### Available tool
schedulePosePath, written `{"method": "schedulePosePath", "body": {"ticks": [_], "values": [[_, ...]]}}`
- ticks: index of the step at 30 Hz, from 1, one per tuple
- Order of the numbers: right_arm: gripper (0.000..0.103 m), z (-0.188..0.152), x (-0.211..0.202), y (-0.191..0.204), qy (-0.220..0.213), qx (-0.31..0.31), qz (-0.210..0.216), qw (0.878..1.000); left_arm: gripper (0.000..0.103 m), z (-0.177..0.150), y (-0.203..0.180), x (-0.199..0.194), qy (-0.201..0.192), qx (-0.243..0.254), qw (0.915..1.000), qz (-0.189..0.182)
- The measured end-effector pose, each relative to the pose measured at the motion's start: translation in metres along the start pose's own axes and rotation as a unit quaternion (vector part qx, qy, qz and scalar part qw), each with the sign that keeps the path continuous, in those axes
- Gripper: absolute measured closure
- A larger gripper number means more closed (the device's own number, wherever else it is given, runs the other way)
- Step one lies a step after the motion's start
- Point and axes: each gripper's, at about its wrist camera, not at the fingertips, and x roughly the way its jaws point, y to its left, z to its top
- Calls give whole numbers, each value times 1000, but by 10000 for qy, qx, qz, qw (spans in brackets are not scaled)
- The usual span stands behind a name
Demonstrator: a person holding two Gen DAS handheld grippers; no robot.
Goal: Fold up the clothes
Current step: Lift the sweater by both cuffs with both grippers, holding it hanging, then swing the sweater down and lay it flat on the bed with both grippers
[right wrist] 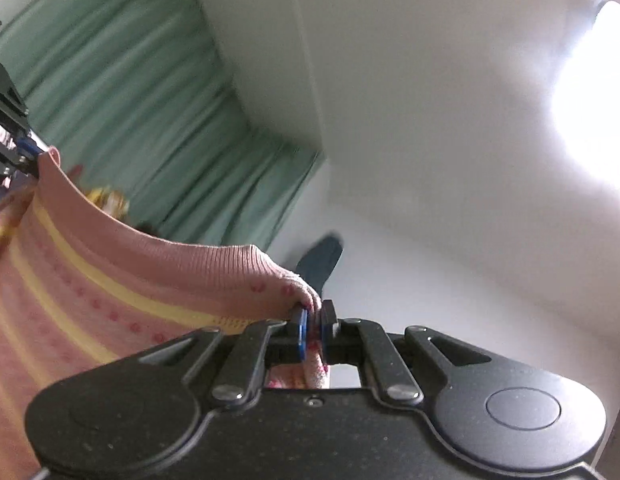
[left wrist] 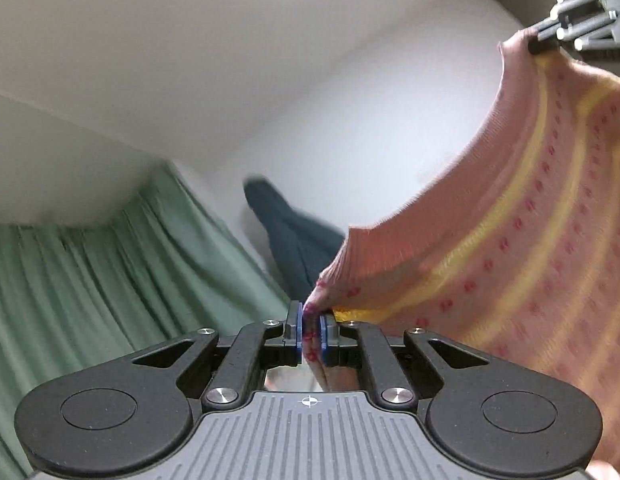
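Pink sweater hangs in air, ribbed edge stretched between both grippers. Left gripper clamps one corner, right gripper clamps other. We keep edge taut, level, before laying down.

This looks like a room in a home, most likely a bedroom or living room. A long green curtain hangs in soft pleats across the lower left of the left wrist view and the upper left of the right wrist view, meeting plain white walls and a white ceiling, and bright daylight floods in at the right edge of the right wrist view. Clothing fits a household too: a pink knitted sweater with yellow stripes fills the right of the left wrist view, and a dark blue garment lies on a white surface near the frame's centre.
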Motion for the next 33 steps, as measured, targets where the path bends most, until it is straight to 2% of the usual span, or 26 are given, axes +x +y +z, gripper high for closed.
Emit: {"method": "schedulePosePath", "body": {"ticks": [2,6,7,10,12,14,16,19,22,26,29,31,33], "values": [[96,-21,33,7,418,9,331,9986,95,-19,-5,29,315,-144,9992,-181],[96,-61,135,26,1431,145,869,9858,95,-41,-10,106,957,-59,9949,-303],[96,-65,157,29,1587,160,865,9834,95,-41,-7,125,1077,-81,9937,-298],[96,-54,217,24,1681,206,534,9841,95,-20,11,172,1123,-4,9937,9],[96,-22,236,13,1225,219,8,9922,95,11,23,188,841,278,9948,500],[96,12,237,-3,594,373,-565,9959,95,16,19,177,553,554,9944,703],[96,37,219,-15,-95,312,-1030,9942,95,20,16,166,263,829,9921,906],[96,40,180,-13,-581,-208,-1097,9920,95,26,11,150,-172,1238,9848,1206],[96,8,144,1,-524,-723,-769,9930,95,27,4,134,-545,1654,9741,1445],[96,-71,91,43,88,-1306,63,9914,95,-61,-59,116,81,2216,9726,693],[96,-145,51,86,687,-1606,923,9803,95,-131,-118,97,655,2478,9666,-50],[96,-184,28,123,1010,-1860,1611,9640,95,-171,-158,82,1012,2704,9557,-578],[96,-219,-1,157,1087,-2266,2309,9399,95,-206,-196,65,1288,3050,9364,-1165]]}}
